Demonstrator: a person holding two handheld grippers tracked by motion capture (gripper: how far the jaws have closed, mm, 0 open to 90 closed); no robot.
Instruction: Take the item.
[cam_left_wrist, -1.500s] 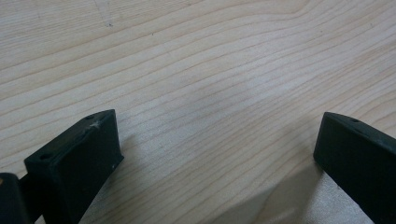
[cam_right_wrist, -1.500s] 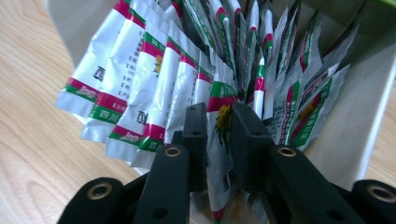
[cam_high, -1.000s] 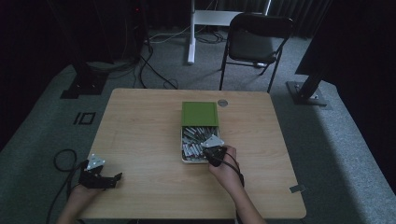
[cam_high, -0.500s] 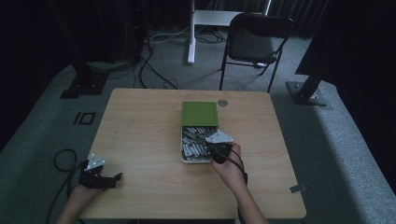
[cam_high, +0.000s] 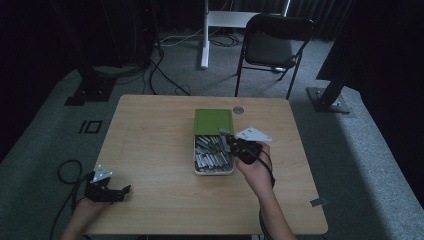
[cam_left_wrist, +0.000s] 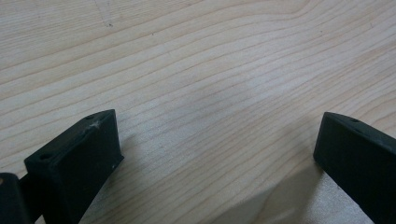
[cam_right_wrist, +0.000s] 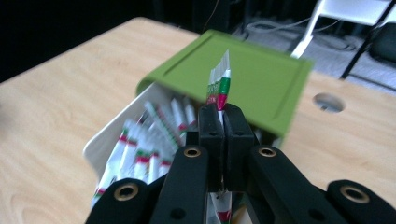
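Observation:
A white box with a green lid slid back over its far half stands mid-table and holds several white stick packets with red and green bands. My right gripper hovers above the box's right side. In the right gripper view its jaws are shut on a thin packet, whose end sticks up past the fingertips in front of the green lid. My left gripper rests near the table's front left corner, open; in the left gripper view bare wood lies between its jaws.
The wooden table has a round cable hole behind the box. A black folding chair and a white stand are beyond the far edge. Cables lie on the grey floor at left.
My right gripper has risen out of the box with a packet pinched in it and shifted slightly right. The left gripper has stayed where it was.

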